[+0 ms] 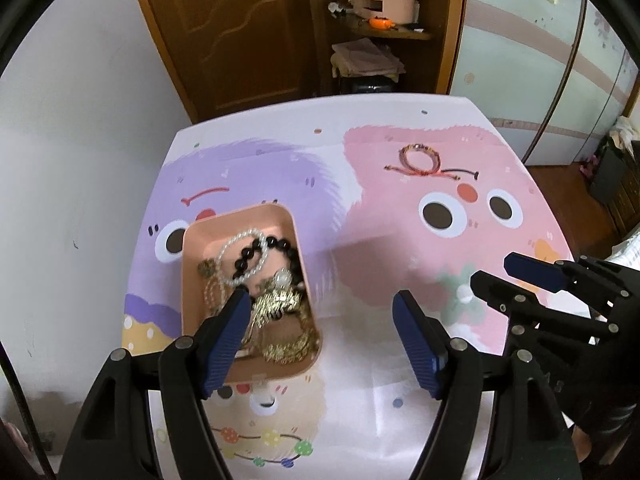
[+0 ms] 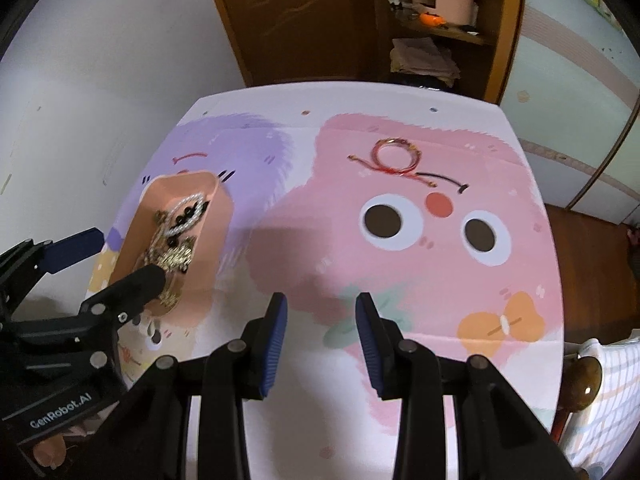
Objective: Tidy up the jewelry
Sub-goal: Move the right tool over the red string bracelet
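Observation:
A peach tray (image 1: pixel 192 280) (image 2: pixel 224 216) sits on the left of the table and holds a pearl bracelet (image 1: pixel 228 248), a black bead bracelet (image 1: pixel 276 246) and gold chains (image 1: pixel 280 304). A red cord bracelet (image 1: pixel 420 158) (image 2: pixel 398 154) lies alone on the far pink part of the cloth. My left gripper (image 1: pixel 322 302) is open, with its left finger over the tray's near end. It also shows at the left in the right wrist view (image 2: pixel 128 254). My right gripper (image 2: pixel 322 306) is open and empty above the cloth, and shows at the right in the left wrist view (image 1: pixel 492 270).
The table carries a cartoon-print cloth (image 1: pixel 400 248). A white wall (image 1: pixel 80 140) runs close along its left edge. Behind the far edge stand a wooden door (image 1: pixel 240 32) and a shelf (image 1: pixel 384 32). A wooden knob (image 2: pixel 584 380) sits by the right edge.

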